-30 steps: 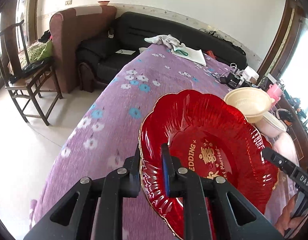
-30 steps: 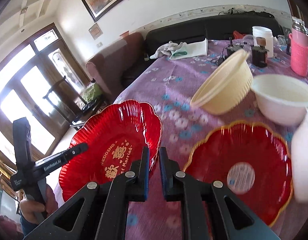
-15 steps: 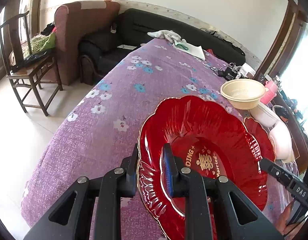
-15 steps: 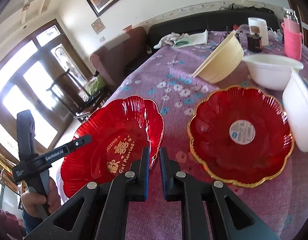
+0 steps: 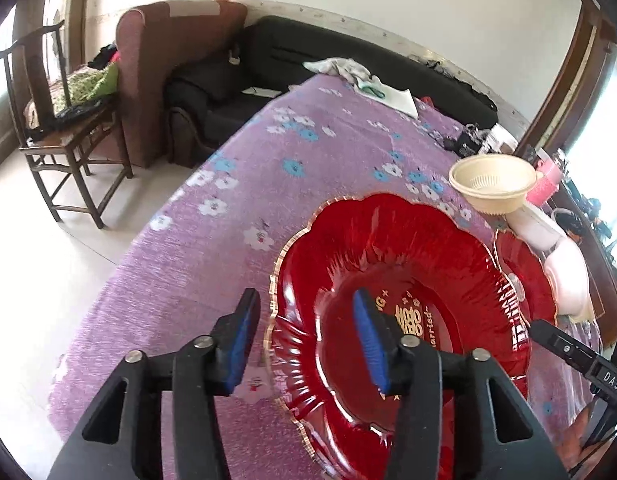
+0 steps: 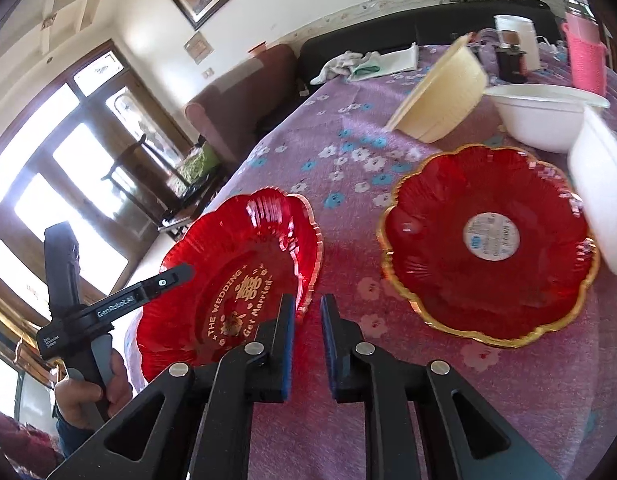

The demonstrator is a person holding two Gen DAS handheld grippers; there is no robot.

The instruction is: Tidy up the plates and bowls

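Note:
A red scalloped plate with gold lettering (image 5: 408, 260) (image 6: 236, 240) lies on the purple flowered tablecloth (image 5: 308, 152) near the table's front corner. My left gripper (image 5: 306, 298) straddles its near rim. Its jaws are opening, and the blue pads stand clear of the rim on both sides. My right gripper (image 6: 307, 304) is at the plate's opposite rim, its jaws parting to a narrow gap through which the cloth shows. A second red plate with a round sticker (image 6: 448, 280) lies to the right. Behind it are a cream bowl (image 6: 440, 96) and a white bowl (image 6: 540, 120).
Another white bowl (image 6: 600, 192) stands at the right edge. A pink bottle (image 6: 584, 60), a white cup (image 6: 516, 36) and papers with a cloth (image 6: 368, 64) sit at the far end. Beyond the table's left edge are a wooden chair (image 5: 60, 120) and sofas (image 5: 228, 80).
Both grippers carried the lettered plate down onto the cloth. The left jaws, shut on its rim before, have swung wide apart. The right jaws have parted a little.

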